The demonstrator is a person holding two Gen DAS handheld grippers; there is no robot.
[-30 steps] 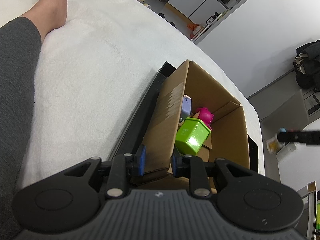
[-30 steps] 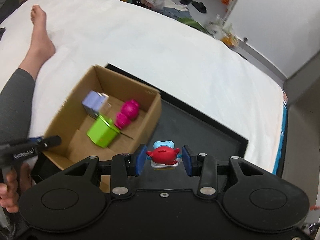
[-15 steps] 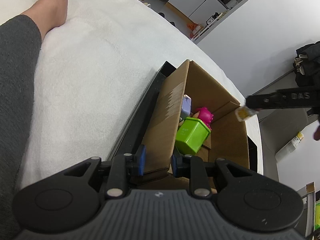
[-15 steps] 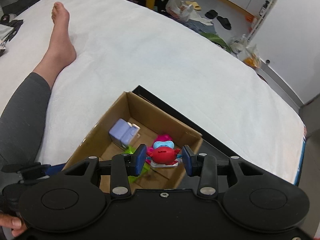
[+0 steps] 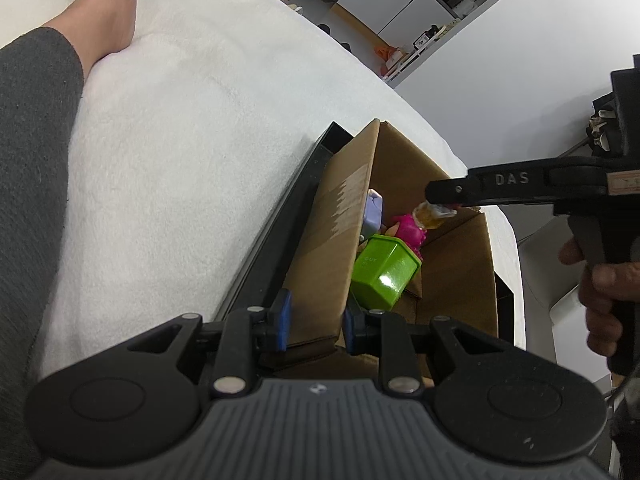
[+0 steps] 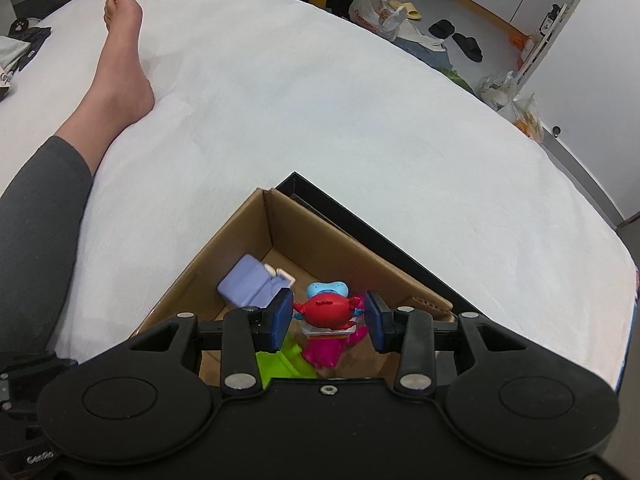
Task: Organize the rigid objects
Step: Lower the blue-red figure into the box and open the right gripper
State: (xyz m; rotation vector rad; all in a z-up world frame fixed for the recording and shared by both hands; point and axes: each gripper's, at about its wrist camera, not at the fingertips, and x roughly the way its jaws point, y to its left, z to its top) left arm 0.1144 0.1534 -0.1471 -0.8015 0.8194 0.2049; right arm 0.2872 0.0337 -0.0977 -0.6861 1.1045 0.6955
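- Since a second ago the right tongs (image 6: pixel 328 316) have carried the crab toy (image 6: pixel 326 312) from above the black tray (image 6: pixel 360 228) to above the open box (image 6: pixel 240 240), and they now show in the left view too
- Right tongs are nearly closed, pads pinching the crab at its sides; it hangs over the pink toy (image 6: pixel 332 350) and the green cup (image 6: pixel 280 364)
- Left tongs (image 5: pixel 314 326) are nearly closed on the box's near wall, steadying it
- The box stands on the tray, on the white bed (image 6: pixel 320 100); a lilac block (image 6: pixel 246 284) lies at its far corner
- To do it well: lower the crab inside the walls, aim for bare floor beside the pink toy, open only when low, keep the left grip firm
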